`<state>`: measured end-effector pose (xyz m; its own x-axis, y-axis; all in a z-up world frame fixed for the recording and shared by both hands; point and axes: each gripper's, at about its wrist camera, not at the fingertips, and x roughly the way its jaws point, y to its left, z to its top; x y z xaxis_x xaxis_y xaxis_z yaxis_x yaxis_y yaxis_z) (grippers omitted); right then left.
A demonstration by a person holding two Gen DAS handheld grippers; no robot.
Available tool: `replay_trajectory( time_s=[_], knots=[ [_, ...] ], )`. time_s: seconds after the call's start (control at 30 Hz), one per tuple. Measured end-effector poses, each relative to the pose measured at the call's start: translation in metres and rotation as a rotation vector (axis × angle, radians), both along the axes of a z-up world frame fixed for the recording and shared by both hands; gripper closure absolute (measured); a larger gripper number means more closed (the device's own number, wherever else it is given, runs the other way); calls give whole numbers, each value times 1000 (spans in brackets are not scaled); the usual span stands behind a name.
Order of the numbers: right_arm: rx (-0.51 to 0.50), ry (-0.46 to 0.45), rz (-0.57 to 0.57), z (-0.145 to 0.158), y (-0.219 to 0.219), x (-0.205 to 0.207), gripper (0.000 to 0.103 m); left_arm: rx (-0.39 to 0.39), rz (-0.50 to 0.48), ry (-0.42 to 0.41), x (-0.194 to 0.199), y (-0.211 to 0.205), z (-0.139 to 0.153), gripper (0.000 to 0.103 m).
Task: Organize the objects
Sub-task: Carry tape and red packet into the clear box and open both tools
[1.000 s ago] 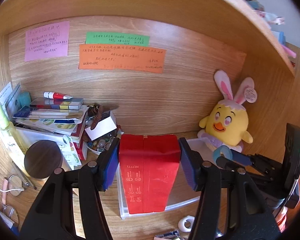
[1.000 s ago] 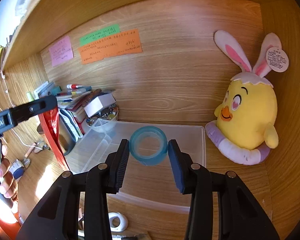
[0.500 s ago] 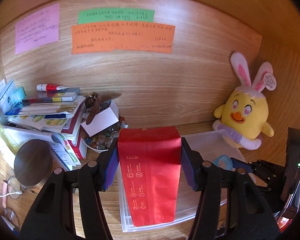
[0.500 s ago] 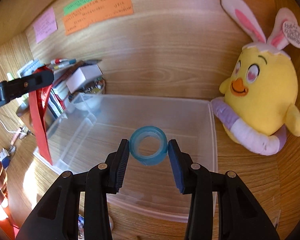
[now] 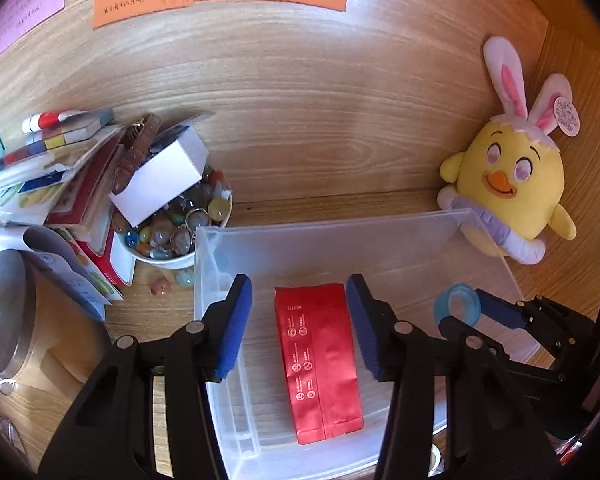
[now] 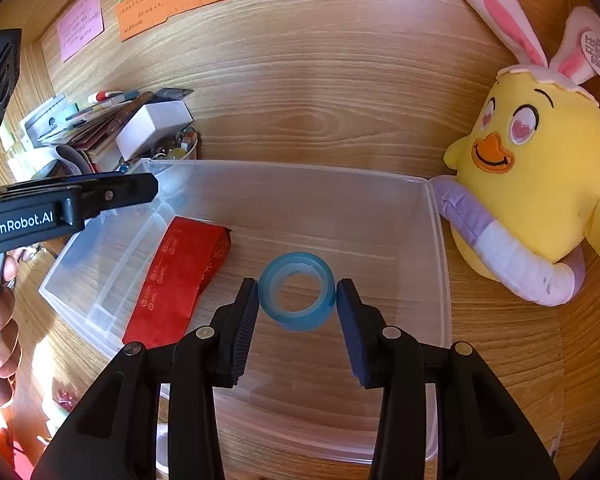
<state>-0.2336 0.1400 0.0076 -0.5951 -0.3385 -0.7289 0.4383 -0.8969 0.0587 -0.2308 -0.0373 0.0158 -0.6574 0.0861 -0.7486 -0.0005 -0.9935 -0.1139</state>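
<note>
Step in hand: putting loose things into the clear plastic bin (image 6: 436, 240) that stands on the desk (image 6: 500, 344) against the wooden back wall.
Doing it well: I judge the tape should be lowered until it nearly meets the bin floor, clear of the red packet and the right wall, and only then let go, so it lands flat and does not roll.
Left claw: the left gripper (image 5: 300, 320) hangs over the left half of the bin with its pads apart and touching nothing; its jaws are closing, with nothing caught between them, since the packet lies below on the floor.
Right claw: the right gripper (image 6: 297, 312) is clamped on the blue tape roll (image 6: 296, 292), a pad against each side, the roll's hole facing the camera, held above the middle of the bin floor.
Red packet: the red packet (image 5: 318, 360) lies flat on the bin floor towards the left wall, released.
Neighbours: a yellow chick plush (image 6: 536, 184) sits just beside the bin's right wall; a bowl of glass beads (image 5: 180, 228) and a stack of books (image 5: 52, 176) stand near the back left corner.
Risk: crowding the tape onto the packet, or knocking the right wall, is what I would watch for.
</note>
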Motion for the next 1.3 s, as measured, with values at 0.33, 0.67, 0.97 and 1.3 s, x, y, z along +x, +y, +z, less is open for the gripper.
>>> replay_trajectory(
  time_s=[0.33, 0.67, 0.97, 1.3],
  knots=[
    [23, 2, -5, 0, -2, 0, 51, -5, -30, 13, 26, 6, 6, 50],
    [20, 65, -21, 18, 1, 14, 39, -14, -10, 76, 66, -2, 25, 28],
    [1, 127, 12, 37, 6, 45, 26, -46, 6, 120, 103, -5, 34, 4],
    [-16, 107, 47, 30, 18, 82, 23, -45, 26, 57, 137, -13, 8, 4]
  ],
)
